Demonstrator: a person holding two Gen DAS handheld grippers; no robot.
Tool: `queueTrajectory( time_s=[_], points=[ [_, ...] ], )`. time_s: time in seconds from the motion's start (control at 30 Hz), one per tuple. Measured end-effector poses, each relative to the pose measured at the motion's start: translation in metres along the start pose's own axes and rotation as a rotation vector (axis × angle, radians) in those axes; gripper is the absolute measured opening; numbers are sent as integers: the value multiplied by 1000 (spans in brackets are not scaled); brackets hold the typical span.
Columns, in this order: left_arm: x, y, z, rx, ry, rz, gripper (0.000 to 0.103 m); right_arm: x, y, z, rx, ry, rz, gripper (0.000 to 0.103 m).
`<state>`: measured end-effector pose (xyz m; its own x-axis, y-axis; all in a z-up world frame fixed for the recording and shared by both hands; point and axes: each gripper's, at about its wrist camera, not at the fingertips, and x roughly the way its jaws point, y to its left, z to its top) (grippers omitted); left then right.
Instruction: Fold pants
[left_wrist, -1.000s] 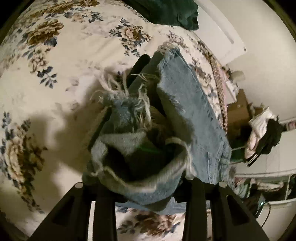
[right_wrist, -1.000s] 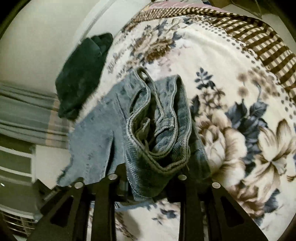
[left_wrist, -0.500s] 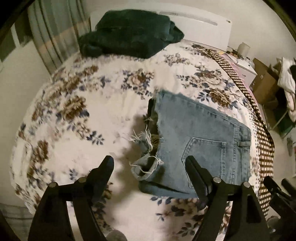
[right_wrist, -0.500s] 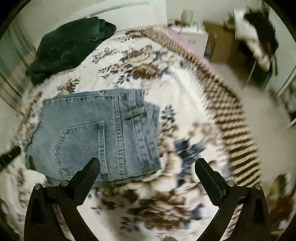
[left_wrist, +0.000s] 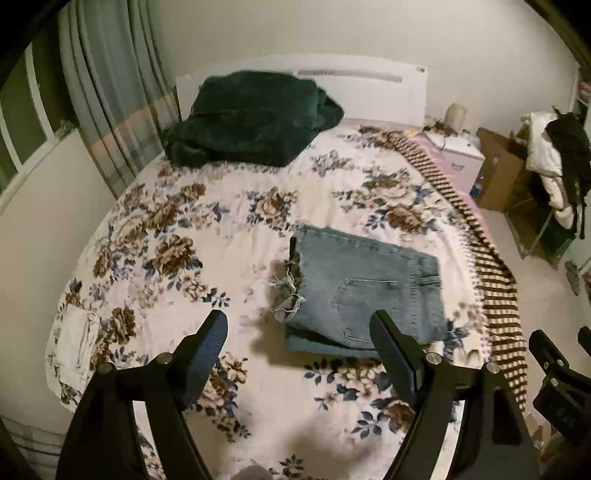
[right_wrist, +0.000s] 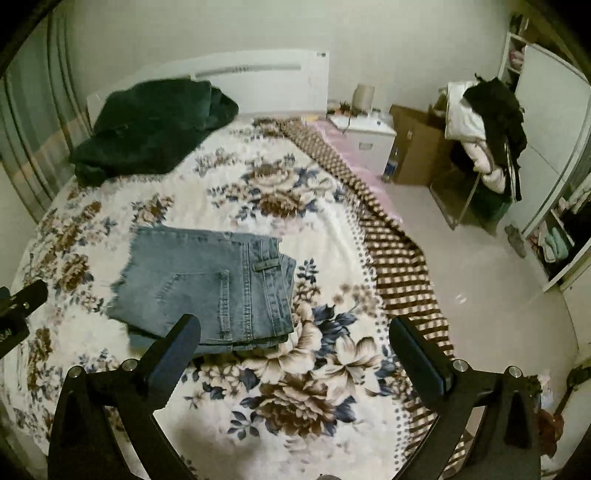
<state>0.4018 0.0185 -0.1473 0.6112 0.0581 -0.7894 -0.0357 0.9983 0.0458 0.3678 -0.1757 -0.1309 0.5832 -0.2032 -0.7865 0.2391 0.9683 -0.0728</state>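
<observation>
Left wrist view, my left tongs (left_wrist: 299, 328) spread wide above folded jeans (left_wrist: 364, 286), bed (left_wrist: 229, 236) bare around, my right tongs (right_wrist: 295, 334) also apart, empty.

You have no readable text, label, brand or number in either wrist view; the faint marks on the other gripper's body at the frame edges are too blurred to read.

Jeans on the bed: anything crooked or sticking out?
Mostly neat. The folded jeans lie flat on the floral blanket, but a frayed hem curls out at their left edge, and lower layers peek out along the near edge. Both claws are open and clear.
</observation>
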Motion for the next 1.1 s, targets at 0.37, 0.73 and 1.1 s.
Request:
queueTrajectory(
  time_s=[0.37,0.73,1.1],
  points=[
    [-137,15,-26,-17,-111,-16,78,-174,-23,-30,-10,-130,65,103],
    [-208,21,-53,-41,-159,-14,96,-289,-37,-66,-42,-199,87,103],
    [-224,32,-59,-31,-161,-43,96,-327,-37,-66,-48,-222,33,103]
  ],
)
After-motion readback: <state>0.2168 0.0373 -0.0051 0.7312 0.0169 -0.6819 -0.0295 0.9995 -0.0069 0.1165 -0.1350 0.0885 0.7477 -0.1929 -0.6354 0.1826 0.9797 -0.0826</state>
